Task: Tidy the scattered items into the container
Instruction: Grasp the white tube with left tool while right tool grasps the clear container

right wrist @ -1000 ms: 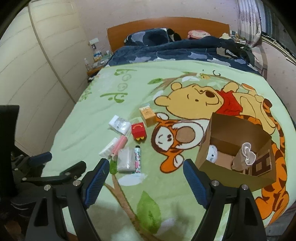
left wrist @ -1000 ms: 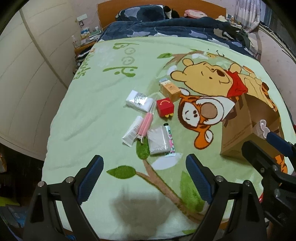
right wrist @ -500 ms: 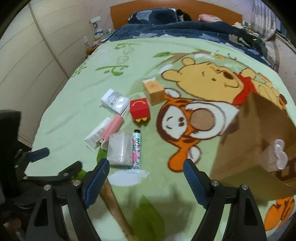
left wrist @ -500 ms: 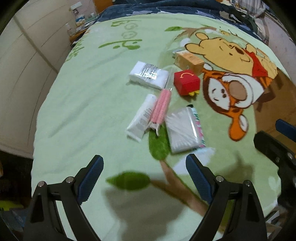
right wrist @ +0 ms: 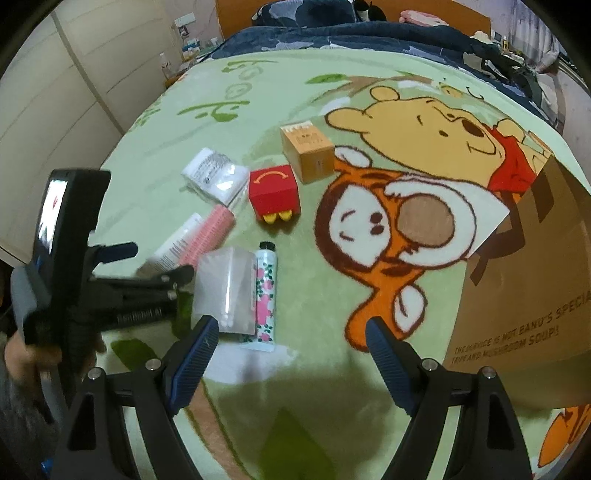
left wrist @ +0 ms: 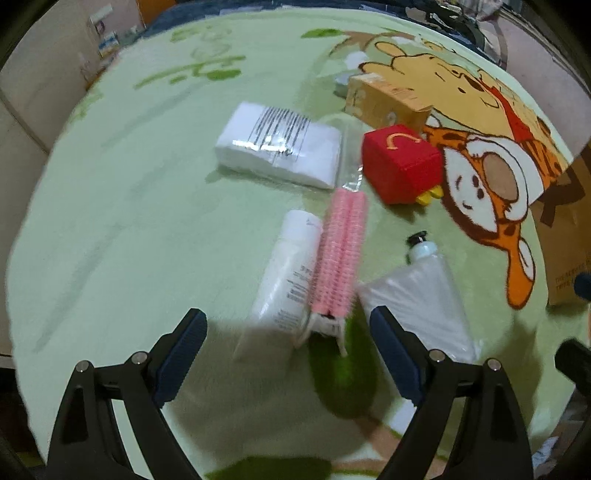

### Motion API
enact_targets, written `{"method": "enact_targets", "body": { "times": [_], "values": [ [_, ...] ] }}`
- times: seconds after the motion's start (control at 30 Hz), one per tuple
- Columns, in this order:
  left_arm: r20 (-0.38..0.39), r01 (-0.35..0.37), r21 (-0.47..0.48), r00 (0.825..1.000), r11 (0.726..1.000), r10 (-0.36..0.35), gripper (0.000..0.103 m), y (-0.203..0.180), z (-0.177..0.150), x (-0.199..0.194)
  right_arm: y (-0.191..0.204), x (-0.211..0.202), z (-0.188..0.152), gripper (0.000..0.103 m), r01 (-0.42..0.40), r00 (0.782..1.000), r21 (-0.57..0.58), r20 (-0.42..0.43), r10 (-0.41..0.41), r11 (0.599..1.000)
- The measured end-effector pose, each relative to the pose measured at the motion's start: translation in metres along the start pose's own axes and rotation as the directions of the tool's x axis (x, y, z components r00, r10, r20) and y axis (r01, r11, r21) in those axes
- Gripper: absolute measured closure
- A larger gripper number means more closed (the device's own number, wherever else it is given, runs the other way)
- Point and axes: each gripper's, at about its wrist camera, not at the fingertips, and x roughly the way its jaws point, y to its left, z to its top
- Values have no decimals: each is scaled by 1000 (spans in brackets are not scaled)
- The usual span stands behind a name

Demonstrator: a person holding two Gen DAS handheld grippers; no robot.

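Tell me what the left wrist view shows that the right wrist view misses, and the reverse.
Only the left wrist view shows the left gripper's open jaws from behind, over the white tube. Only the right wrist view shows the hand holding that gripper, the floral tube's print and the navy bedding. Both show the red box, pink roller, white packet, orange carton and cardboard box.
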Motion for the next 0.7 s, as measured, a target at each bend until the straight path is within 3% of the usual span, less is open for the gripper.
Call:
{"method": "enact_targets", "body": {
  "times": [0.1,0.17,0.2,0.3,0.33,0.5,0.53,0.63,0.7],
  "values": [
    [-17,35,-10,999,999,-36,19,9,1,13,0,5,-2,19,2,1000,-5,-7,-2,1000],
    [-30,104,-9,994,995,-104,34,11,1,18,0,8,-3,19,-1,1000,-12,-14,1,1000],
    [-32,116,1,993,993,-116,35,9,0,18,0,9,-3,19,-2,1000,-15,-18,2,1000],
    [-16,118,50,993,992,-117,44,4,-2,13,0,12,-3,19,-7,1000,-15,-25,6,1000],
    [-15,139,52,990,989,-138,55,4,-3,11,1,13,-3,19,-7,1000,-14,-25,7,1000],
    [3,131,28,991,991,-131,66,6,-10,-3,4,14,-1,19,-19,1000,-15,-20,18,1000],
    [6,121,8,993,993,-121,85,8,-12,-7,5,14,0,19,-22,1000,-18,-18,21,1000],
    [0,142,-81,990,987,-142,85,21,-25,-15,10,15,2,19,-32,999,-26,-15,31,999],
    [-15,126,-82,992,989,-127,85,22,-36,-16,14,19,4,19,-42,999,-29,-22,41,999]
  ]
}}
